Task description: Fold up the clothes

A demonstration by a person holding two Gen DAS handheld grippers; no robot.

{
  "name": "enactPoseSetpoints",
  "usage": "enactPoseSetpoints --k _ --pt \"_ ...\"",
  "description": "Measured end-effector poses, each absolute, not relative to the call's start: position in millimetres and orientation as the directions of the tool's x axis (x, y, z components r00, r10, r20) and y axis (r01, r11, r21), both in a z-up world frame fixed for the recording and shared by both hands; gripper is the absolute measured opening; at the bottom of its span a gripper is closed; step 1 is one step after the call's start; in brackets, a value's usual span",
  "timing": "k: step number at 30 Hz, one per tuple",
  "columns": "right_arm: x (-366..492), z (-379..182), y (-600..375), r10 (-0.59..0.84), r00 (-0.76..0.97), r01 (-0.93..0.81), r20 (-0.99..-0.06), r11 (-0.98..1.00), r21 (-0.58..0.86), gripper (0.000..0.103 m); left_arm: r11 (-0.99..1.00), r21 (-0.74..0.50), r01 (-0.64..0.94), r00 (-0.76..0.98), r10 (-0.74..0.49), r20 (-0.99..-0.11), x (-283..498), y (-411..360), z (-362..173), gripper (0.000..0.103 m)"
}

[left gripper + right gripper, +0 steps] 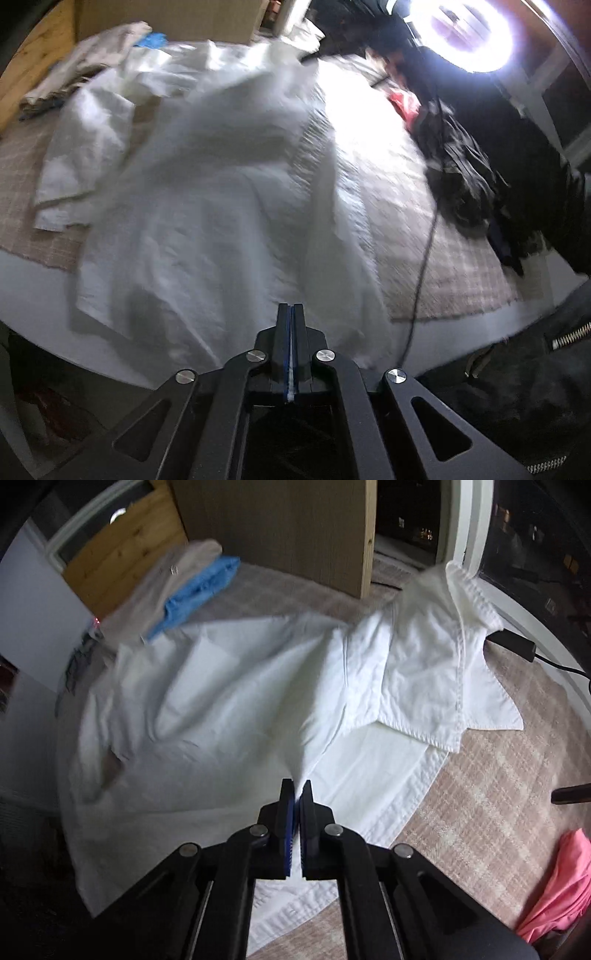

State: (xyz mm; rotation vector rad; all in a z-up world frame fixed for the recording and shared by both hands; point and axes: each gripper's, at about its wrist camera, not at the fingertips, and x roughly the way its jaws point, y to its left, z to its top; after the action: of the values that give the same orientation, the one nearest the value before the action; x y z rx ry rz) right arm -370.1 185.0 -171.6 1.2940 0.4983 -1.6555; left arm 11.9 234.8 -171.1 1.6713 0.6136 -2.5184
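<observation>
- Pinkish-beige checked woven cloth covers the tabletop and underlies everything else; taken as the landmark.
- Large white cotton shirt sprawls rumpled over the middle of the checked cloth, its near hem hanging past the cloth's front edge. Collar end lies toward the cloth's far right side, one folded panel doubled over on top.
- Brown cardboard panel stands upright at the far edge of the checked cloth.
- Folded beige garment and folded blue garment lie side by side, touching, at the cloth's far left corner.
- Dark crumpled clothing heap sits at the cloth's right edge in the left wrist view, a thin black cable trailing across the cloth beside it.
- Pink garment lies at the cloth's near right corner.
- Left gripper: jaws pressed together with a sliver of white fabric pinched between the blue pads, at the shirt's near hem.
- Right gripper: jaws nearly closed, pinching a raised ridge of the shirt near its front placket.
</observation>
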Motion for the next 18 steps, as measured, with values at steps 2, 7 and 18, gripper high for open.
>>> enactPoseSetpoints --k 2,7,18 --pt "-370 -168 183 -0.415 -0.003 0.859 -0.910 -0.466 0.210 0.003 -0.945 -0.241 0.222 -0.385 0.142 -0.912 10 246 -175 0.021" --pt "-368 -171 179 -0.364 -0.058 0.873 -0.929 -0.470 0.130 0.038 -0.974 -0.106 0.198 -0.313 0.040 -0.949 -1 254 -194 0.024" --pt "-363 -193 179 -0.354 0.026 0.890 -0.935 -0.417 0.183 0.003 -0.926 -0.248 0.286 -0.333 0.146 -0.932 8 218 -190 0.000"
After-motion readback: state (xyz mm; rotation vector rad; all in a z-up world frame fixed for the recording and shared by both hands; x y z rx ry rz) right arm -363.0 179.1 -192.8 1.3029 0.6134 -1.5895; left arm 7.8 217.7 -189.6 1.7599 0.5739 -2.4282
